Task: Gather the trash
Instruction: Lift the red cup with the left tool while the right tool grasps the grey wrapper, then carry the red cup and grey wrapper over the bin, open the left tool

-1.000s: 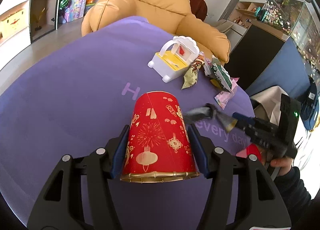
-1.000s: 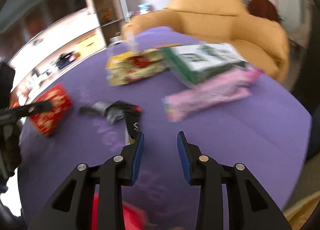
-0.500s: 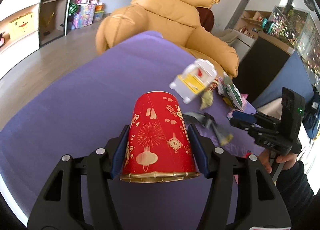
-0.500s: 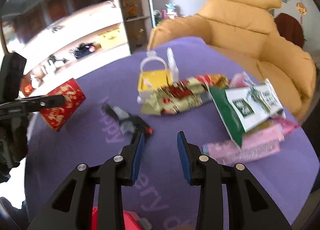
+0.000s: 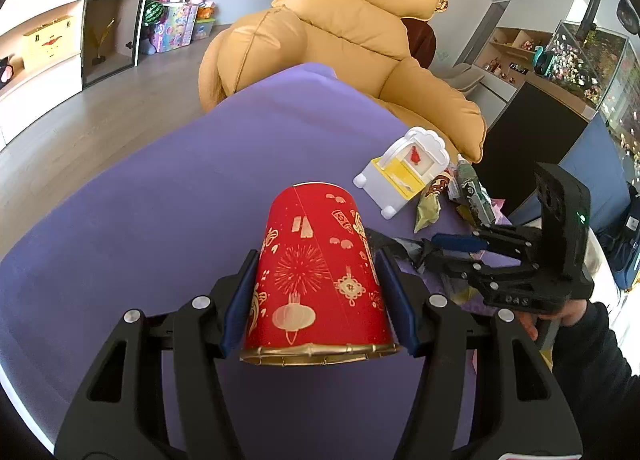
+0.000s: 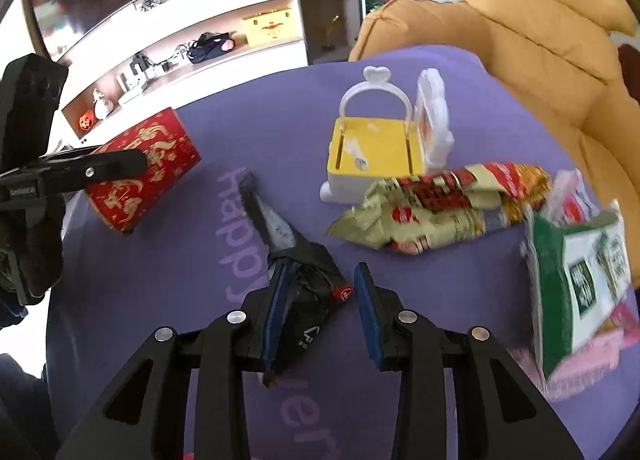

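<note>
Nearby, bare purple tablecloth leftward

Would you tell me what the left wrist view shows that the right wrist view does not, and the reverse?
Only the left wrist view shows the right gripper from outside and the hand holding it. Only the right wrist view shows the green packet's face, the pink packet under it, and the black wrapper lying between the right gripper's open pads. Both show the red cup clamped in the left gripper, the yellow and white toy and the purple cloth.
</note>
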The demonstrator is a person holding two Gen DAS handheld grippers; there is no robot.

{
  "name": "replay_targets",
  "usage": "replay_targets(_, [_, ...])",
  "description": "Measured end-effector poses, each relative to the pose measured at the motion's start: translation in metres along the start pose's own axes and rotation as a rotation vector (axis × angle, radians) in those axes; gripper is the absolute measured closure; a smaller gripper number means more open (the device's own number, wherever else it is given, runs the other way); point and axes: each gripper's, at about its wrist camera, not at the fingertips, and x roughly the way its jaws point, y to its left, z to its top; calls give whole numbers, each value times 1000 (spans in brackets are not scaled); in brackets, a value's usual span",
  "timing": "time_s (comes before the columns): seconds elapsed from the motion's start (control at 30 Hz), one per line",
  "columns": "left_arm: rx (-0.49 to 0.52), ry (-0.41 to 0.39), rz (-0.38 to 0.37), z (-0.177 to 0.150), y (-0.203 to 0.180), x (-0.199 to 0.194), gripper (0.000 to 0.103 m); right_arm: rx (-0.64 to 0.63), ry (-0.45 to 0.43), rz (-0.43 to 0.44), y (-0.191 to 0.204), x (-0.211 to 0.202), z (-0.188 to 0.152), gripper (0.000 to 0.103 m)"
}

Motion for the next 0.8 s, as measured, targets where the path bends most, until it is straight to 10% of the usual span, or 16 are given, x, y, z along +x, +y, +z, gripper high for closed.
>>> replay_targets(0.8, [218, 29, -107, -15, -133, 13, 48, 470, -255, -347, -6, -146, -122, 78])
